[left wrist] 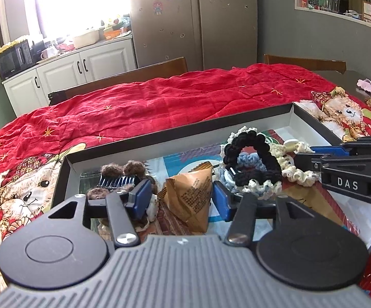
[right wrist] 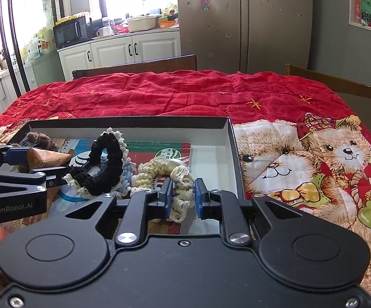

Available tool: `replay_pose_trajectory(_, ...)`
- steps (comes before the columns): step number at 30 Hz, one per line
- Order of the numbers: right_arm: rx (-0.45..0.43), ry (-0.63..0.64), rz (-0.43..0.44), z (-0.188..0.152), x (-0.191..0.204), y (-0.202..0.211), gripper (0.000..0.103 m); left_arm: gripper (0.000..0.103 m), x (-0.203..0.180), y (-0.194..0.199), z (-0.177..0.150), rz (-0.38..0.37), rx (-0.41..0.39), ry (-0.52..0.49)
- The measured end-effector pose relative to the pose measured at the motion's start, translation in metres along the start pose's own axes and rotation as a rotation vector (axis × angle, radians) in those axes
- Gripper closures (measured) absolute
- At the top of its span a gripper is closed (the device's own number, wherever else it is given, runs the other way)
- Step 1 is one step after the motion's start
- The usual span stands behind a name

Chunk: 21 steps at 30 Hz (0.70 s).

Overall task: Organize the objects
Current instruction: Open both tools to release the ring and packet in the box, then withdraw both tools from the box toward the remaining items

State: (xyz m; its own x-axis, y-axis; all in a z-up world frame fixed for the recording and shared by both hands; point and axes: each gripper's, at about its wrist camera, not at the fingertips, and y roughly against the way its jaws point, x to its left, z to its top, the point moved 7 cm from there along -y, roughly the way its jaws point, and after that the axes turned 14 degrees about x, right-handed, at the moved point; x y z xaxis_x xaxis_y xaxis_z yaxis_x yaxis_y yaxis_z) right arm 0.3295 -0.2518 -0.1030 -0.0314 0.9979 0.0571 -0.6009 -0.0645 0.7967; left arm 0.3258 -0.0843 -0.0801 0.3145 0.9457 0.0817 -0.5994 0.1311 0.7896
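Brown paper packet (left wrist: 188, 198) sits between the open pads of the left tool (left wrist: 182, 200) inside the shallow box (left wrist: 180, 131), while the right tool (right wrist: 182, 199), also open, straddles a cream scrunchie (right wrist: 182, 195); each should close squarely before lifting.

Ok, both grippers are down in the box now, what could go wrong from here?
The right gripper straddles the cream scrunchie, which lies against the black scrunchie; lifting may drag both. The left gripper brackets the brown paper packet, and squeezing could crush it. The two grippers sit close inside the box and may collide.
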Motion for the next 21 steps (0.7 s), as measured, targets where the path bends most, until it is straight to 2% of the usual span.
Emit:
replay_pose_trajectory(11,-0.018,-0.002,-0.014,0.000,0.000,0.004,0.068,0.023,-0.002,0.015,-0.002,0.014,-0.055,-0.009)
replay_pose_trajectory(21,-0.052,-0.010,-0.023,-0.001,-0.001,0.016,0.060,0.017,-0.003,0.034,-0.006,0.012,-0.073,-0.010)
